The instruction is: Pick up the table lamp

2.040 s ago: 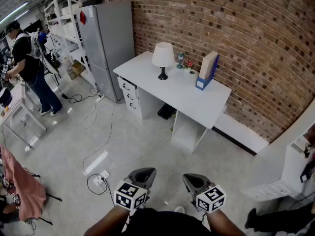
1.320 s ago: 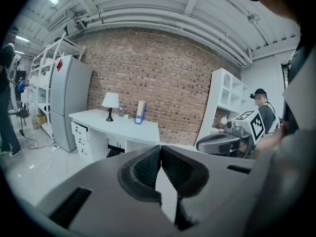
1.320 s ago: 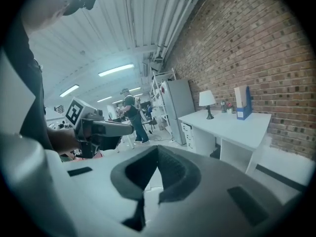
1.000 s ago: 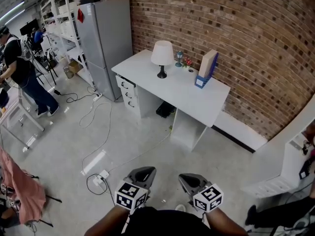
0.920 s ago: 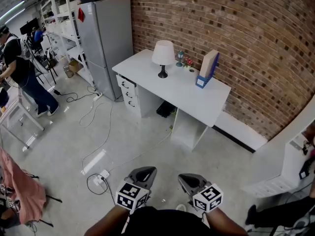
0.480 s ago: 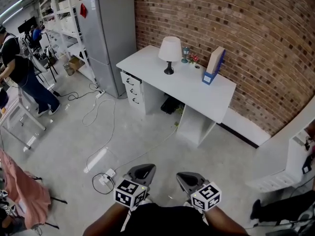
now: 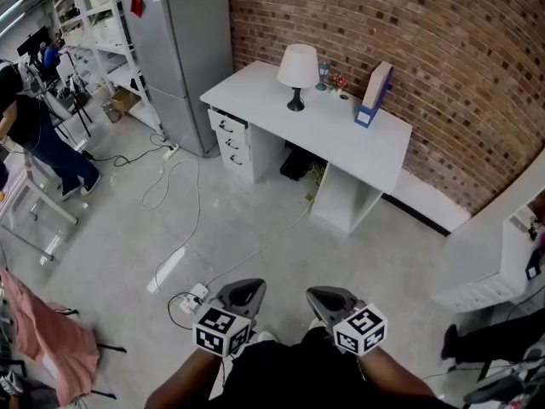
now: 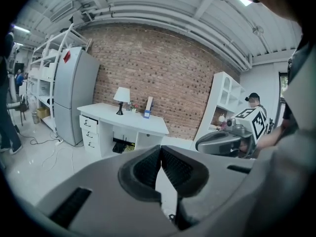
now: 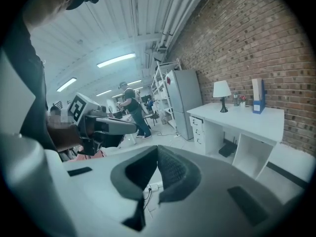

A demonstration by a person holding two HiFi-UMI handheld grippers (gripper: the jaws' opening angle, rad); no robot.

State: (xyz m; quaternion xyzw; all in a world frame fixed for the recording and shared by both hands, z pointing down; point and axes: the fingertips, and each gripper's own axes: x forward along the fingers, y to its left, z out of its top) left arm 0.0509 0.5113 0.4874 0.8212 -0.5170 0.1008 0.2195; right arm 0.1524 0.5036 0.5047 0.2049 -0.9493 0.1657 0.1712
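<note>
The table lamp (image 7: 297,72), white shade on a thin black stem and base, stands at the back of a white desk (image 7: 341,139) against the brick wall; it also shows small in the left gripper view as a lamp (image 8: 119,98) and in the right gripper view as a lamp (image 9: 222,93). My left gripper (image 7: 243,290) and right gripper (image 7: 324,295) hang side by side at the bottom of the head view, far from the desk. Both are shut with nothing between the jaws.
A grey fridge (image 7: 186,49) stands left of the desk, with shelving behind it. On the desk sit an upright blue-and-cream box (image 7: 375,95) and small trinkets (image 7: 332,80). Cables and a power strip (image 7: 189,300) lie on the floor ahead. A person (image 7: 38,135) stands far left.
The desk and lamp have come a bit nearer and shifted right and up in the head view as I move forward. Both grippers stay shut and side by side.
</note>
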